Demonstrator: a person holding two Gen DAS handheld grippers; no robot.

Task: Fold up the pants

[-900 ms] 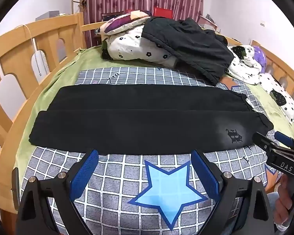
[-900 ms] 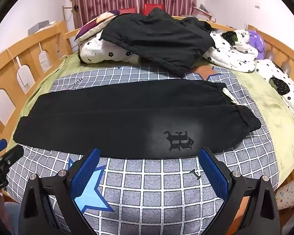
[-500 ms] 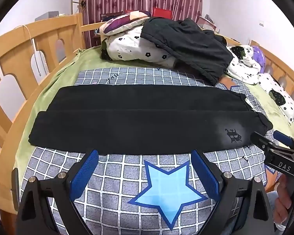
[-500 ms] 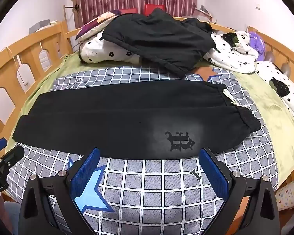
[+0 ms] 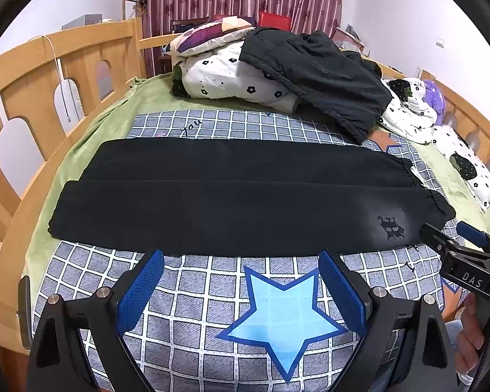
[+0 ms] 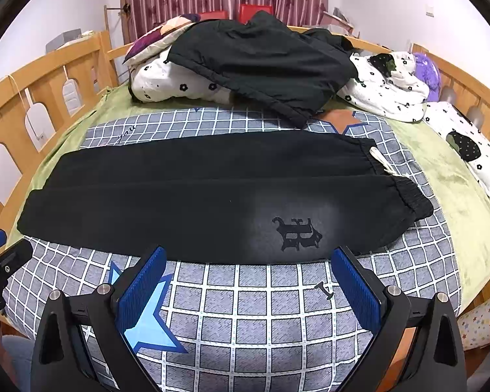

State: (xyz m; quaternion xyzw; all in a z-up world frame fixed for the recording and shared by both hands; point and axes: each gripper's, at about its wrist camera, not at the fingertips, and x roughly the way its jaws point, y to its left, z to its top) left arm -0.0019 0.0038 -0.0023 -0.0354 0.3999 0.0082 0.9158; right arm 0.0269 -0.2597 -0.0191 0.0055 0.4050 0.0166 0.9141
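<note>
Black pants [image 5: 238,196] laid flat across bed [image 5: 114,114], left claw [image 5: 241,281] spread, right claw [image 6: 248,277] spread, nothing pinched

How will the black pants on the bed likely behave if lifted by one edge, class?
The black pants are probably floppy: they lie flat, following the checked blanket. They would likely sag and unfold, since one half only rests on the other. The elastic waistband looks bulkier.

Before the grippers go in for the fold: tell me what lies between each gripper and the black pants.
Nothing visible does. Only bare checked blanket separates the open left gripper and the open right gripper from the near edge of the black pants. The dark clothing pile sits beyond them.
</note>
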